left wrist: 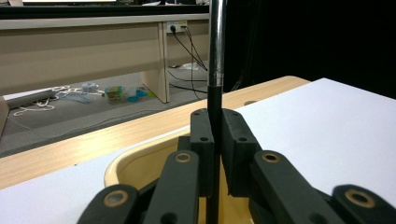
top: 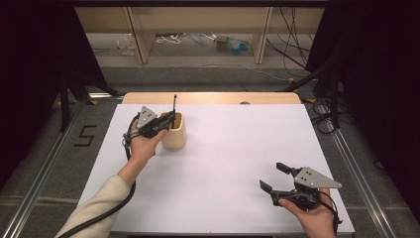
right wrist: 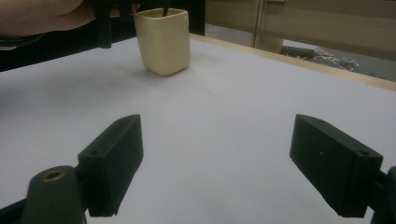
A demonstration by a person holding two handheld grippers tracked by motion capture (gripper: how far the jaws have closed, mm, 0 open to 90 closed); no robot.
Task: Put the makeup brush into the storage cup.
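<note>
right tongs (top: 274,178) spread wide, idle low over near surface (top: 233,163) | left tongs (top: 167,118) clamped on upright pen (top: 174,103), tip inside cream cup (top: 174,135) at far left | pen seemed nearly placed; release left

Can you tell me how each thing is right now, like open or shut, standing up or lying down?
Left gripper: shut on the pen, above the cup.
Right gripper: open, holding nothing, over the table.
Pen: upright, lower end down in the cup.
Cup: upright on the table, top open.
Table: covered with a white sheet.
</note>
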